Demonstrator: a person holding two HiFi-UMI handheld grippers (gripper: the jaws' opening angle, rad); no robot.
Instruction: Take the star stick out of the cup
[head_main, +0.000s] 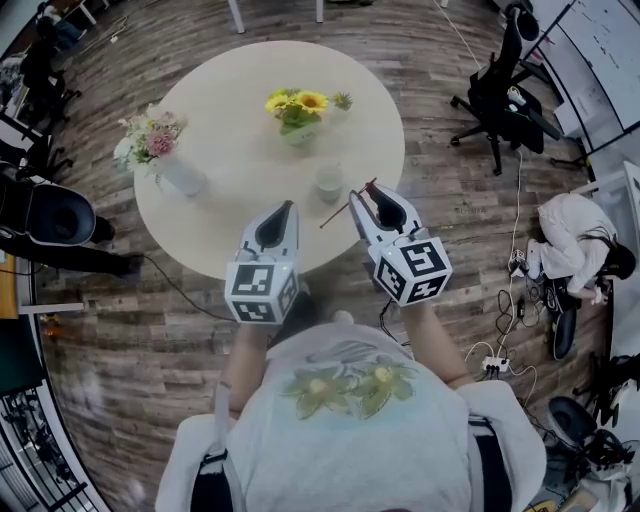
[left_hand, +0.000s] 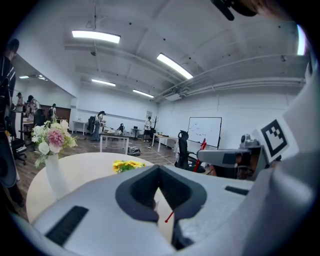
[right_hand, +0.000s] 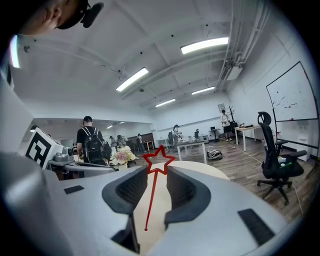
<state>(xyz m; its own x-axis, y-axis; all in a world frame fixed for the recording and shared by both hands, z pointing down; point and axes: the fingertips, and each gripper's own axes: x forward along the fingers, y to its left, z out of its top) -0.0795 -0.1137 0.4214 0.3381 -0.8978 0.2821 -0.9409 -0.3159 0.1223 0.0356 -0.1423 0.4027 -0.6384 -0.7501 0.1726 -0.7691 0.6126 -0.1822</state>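
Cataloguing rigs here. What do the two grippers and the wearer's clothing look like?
The left gripper and right gripper: pale grey tapered shells with dark recesses, each carrying a white cube of black square markers. The person wears a light short-sleeved shirt with a floral print.

No legible text or signs
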